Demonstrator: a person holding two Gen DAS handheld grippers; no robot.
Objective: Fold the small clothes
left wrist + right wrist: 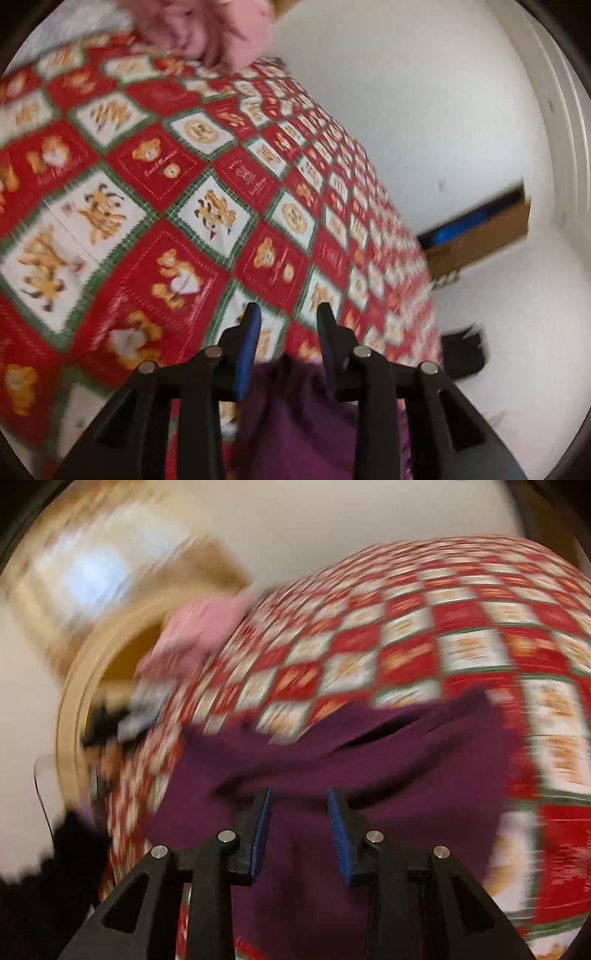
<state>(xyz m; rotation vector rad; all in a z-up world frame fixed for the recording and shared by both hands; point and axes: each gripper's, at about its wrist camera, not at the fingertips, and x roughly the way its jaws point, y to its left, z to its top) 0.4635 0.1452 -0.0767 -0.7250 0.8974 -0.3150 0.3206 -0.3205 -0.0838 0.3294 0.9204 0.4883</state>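
A dark purple garment (369, 746) lies crumpled on a table covered by a red, white and green bear-print cloth (443, 627). My right gripper (299, 794) hovers over the garment with its jaws apart and nothing pinched between the blue pads. In the left wrist view the same purple garment (295, 413) shows low down, under and behind my left gripper (288, 310). Its jaws also stand apart over the bear-print cloth (147, 166), gripping nothing. A pink garment (207, 33) lies at the table's far end, also seen as a pink garment (199, 631) in the blurred right wrist view.
Beyond the table's right edge lies white floor (406, 110) with a cardboard box (480, 236) holding something blue, and a black object (465, 354) near the table corner. Dark items (103, 720) and a wooden frame (74, 709) sit off the table's left side.
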